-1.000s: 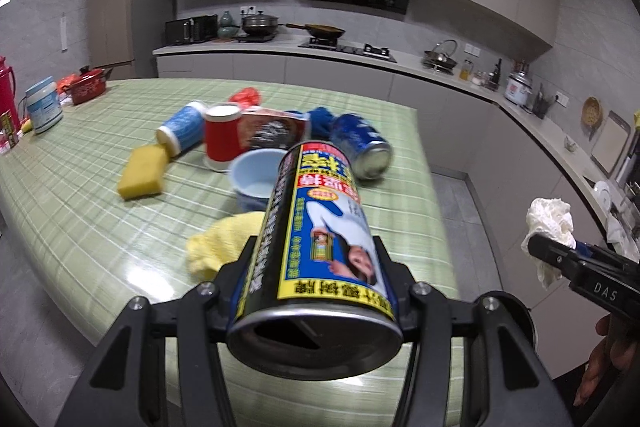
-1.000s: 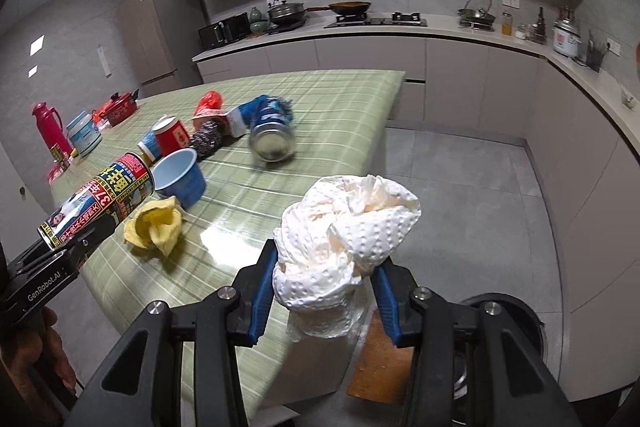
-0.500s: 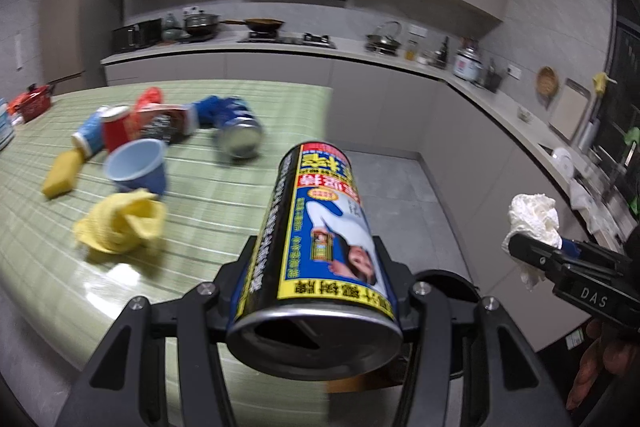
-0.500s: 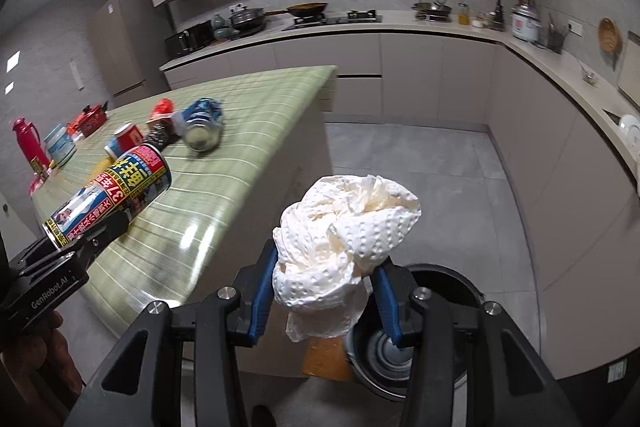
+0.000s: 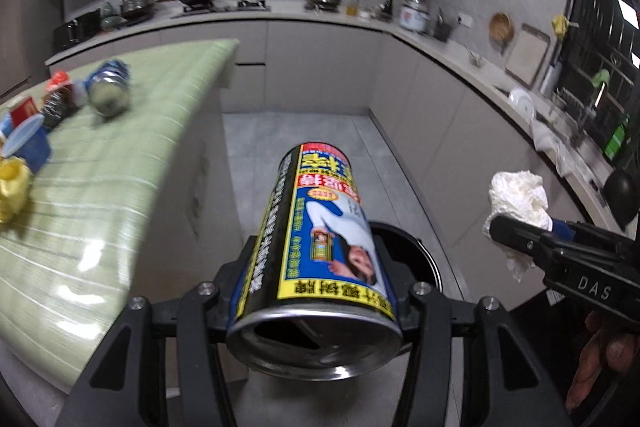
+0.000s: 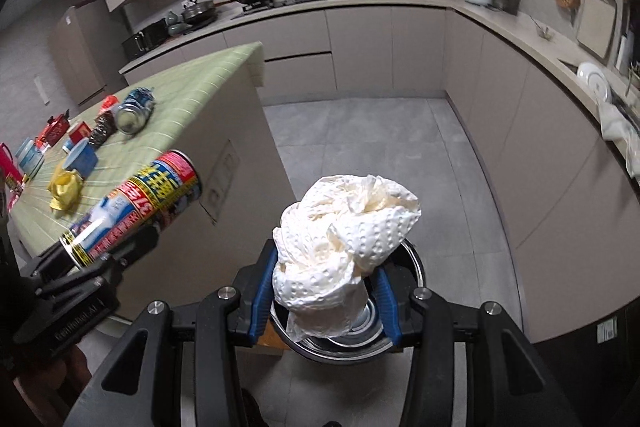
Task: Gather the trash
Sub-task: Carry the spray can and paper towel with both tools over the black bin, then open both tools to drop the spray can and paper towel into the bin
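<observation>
My left gripper (image 5: 316, 267) is shut on a tall yellow, red and blue printed can (image 5: 324, 231), held off the table's end above the floor; the can also shows in the right wrist view (image 6: 136, 203). My right gripper (image 6: 324, 291) is shut on a crumpled white paper towel (image 6: 344, 231), which also shows in the left wrist view (image 5: 516, 199). A round steel trash bin (image 6: 412, 267) stands on the floor right under the towel; its dark rim (image 5: 416, 251) shows behind the can.
The green striped table (image 6: 192, 99) at left carries a lying blue can (image 6: 134, 109), a blue cup (image 6: 82, 157), a yellow cloth (image 6: 64, 187) and several other items. Grey cabinets (image 6: 520, 107) line the back and right. Tiled floor (image 6: 360, 147) lies between.
Both grippers have swung right, away from the table and out over the floor. The bin has come into view beneath them. Both grips are unchanged.
</observation>
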`<action>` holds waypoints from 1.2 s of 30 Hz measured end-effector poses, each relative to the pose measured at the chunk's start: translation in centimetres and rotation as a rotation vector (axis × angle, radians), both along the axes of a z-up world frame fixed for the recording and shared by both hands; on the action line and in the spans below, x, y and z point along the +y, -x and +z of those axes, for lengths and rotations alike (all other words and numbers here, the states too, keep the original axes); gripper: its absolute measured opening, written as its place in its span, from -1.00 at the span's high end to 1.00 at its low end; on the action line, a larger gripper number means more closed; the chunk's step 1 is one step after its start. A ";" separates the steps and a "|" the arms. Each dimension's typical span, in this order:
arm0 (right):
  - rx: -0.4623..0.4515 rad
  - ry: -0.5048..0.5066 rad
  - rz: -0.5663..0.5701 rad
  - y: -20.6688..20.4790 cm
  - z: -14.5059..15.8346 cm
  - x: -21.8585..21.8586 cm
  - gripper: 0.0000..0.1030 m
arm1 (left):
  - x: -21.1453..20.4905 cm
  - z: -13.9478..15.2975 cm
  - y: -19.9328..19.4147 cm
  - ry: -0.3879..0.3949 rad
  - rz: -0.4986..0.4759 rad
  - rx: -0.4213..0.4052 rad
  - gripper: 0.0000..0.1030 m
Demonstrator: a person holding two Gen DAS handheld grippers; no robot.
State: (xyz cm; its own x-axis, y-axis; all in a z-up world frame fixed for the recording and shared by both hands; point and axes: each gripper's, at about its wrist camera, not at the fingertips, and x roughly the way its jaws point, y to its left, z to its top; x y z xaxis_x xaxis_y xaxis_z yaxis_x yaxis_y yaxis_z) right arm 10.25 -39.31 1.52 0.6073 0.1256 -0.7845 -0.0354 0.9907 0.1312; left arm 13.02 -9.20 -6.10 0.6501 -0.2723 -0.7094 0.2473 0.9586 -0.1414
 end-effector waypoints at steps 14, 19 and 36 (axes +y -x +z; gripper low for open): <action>0.106 -0.048 0.008 -2.4 -7.0 -2.2 0.08 | -5.2 -6.4 -1.1 -0.025 -0.037 0.136 -0.03; 0.132 -0.065 0.011 -4.0 -9.2 -2.7 0.08 | -5.9 -8.4 -2.1 -0.037 -0.029 0.178 -0.03; 0.226 -0.117 -0.084 -8.4 -13.7 -5.6 -1.00 | -5.1 -11.0 -3.5 -0.059 0.041 0.252 -0.62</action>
